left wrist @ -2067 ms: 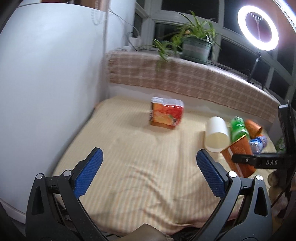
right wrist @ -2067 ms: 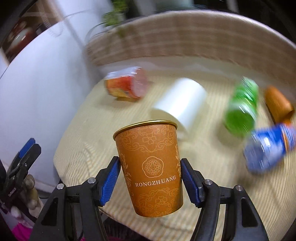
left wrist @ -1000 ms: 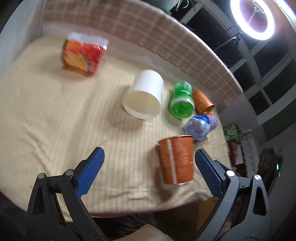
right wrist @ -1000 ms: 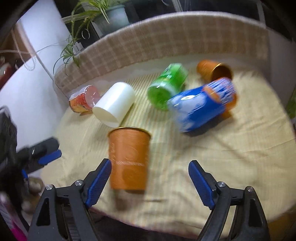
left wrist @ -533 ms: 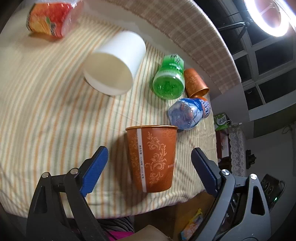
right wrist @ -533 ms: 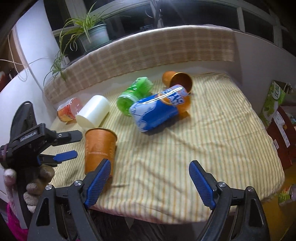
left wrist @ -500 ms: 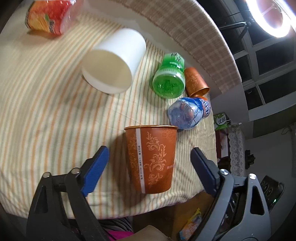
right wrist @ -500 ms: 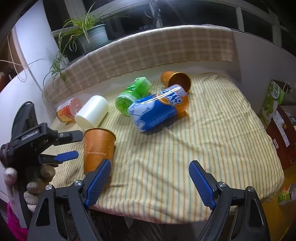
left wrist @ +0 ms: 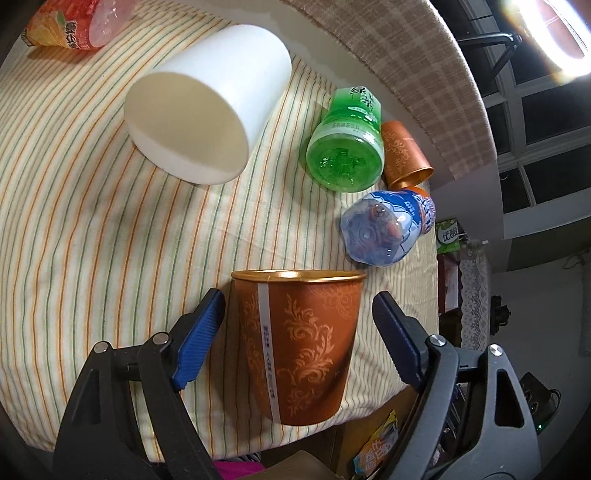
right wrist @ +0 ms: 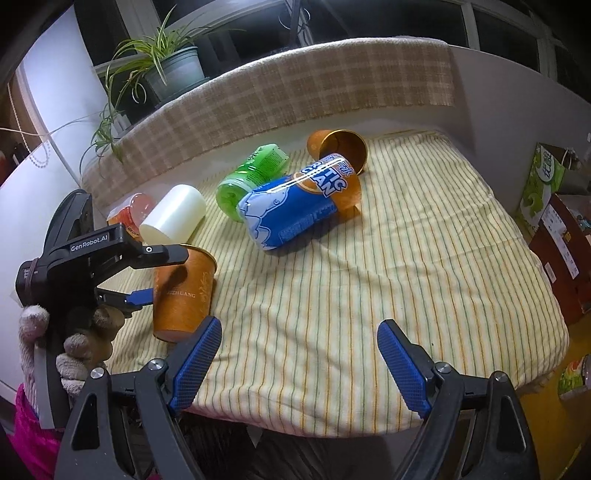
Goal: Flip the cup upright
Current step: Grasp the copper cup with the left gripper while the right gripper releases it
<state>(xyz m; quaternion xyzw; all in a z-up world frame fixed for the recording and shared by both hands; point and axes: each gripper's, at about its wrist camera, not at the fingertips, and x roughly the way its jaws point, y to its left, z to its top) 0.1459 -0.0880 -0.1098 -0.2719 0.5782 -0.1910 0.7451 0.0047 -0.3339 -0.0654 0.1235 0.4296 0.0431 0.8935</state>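
An orange paper cup (left wrist: 299,339) with a gold rim stands upright near the front edge of the striped cloth; it also shows in the right wrist view (right wrist: 183,290). My left gripper (left wrist: 295,332) is open with its blue pads on either side of the cup, not touching it. My right gripper (right wrist: 299,354) is open and empty, held above the cloth to the right of the cup. A second orange cup (left wrist: 404,155) lies on its side at the back, seen also in the right wrist view (right wrist: 338,147).
A white cup (left wrist: 207,107), a green bottle (left wrist: 347,147) and a blue-labelled bottle (left wrist: 388,232) lie on their sides on the striped tablecloth (left wrist: 92,240). An orange snack pack (left wrist: 70,22) lies at the far left. Boxes (right wrist: 561,229) stand right of the table.
My right gripper let go of the orange cup, left it standing upright and pulled back. My left gripper moved in and its open pads now flank the cup.
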